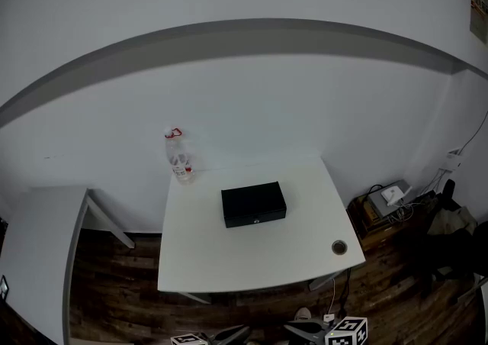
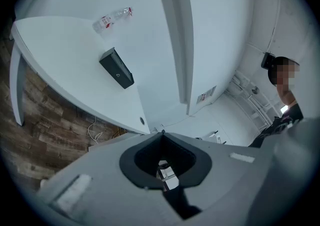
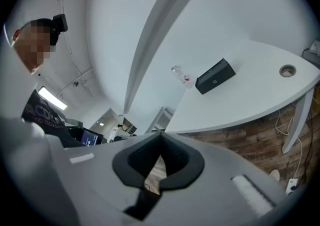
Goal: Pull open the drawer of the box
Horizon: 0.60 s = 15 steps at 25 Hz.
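While both grippers hang off the near edge of the white table [image 1: 229, 259], well apart from everything on it, the black box [image 1: 254, 204] sits alone near the table's middle, a little toward its far side. The box's long front face, with a small round fitting [image 1: 258, 220] at its centre, is turned to the table's near edge, and the drawer looks flush with the box, not pulled out. At the table's far left corner stands a clear plastic bottle [image 1: 179, 159] with a red cap and label, apart from the box. Set into the tabletop near its near right corner is a round cable hole [image 1: 339, 247]. The left gripper [image 2: 161, 132] has its fingers brought together tip to tip with nothing between them. The right gripper [image 3: 161, 132] is likewise closed and empty, its tips meeting. Each carries a marker cube [image 1: 347, 330] that shows just below the table's near edge in the head view. Dark wooden flooring [image 1: 114, 298] lies around the table.
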Each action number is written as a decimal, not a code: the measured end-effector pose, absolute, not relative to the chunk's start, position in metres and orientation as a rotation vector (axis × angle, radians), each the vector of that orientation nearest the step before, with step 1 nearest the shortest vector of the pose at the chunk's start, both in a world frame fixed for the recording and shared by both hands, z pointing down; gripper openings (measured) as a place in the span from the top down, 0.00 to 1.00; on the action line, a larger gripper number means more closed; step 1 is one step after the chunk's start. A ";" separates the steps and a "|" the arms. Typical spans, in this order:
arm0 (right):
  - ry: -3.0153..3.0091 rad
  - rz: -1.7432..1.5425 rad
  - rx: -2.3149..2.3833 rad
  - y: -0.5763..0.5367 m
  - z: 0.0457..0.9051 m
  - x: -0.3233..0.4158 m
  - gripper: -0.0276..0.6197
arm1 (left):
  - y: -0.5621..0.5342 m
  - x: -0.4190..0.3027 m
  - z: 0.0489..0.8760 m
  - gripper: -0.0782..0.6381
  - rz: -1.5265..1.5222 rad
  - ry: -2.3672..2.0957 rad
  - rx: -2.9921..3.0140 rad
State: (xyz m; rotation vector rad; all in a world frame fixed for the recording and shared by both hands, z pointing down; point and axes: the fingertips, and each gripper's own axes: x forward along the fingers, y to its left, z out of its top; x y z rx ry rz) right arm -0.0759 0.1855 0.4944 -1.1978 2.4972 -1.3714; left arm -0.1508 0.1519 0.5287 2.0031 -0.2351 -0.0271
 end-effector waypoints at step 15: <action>2.504 -1.338 -1.203 0.180 0.489 -0.075 0.95 | 0.151 -0.158 0.527 0.88 -0.037 -0.241 1.998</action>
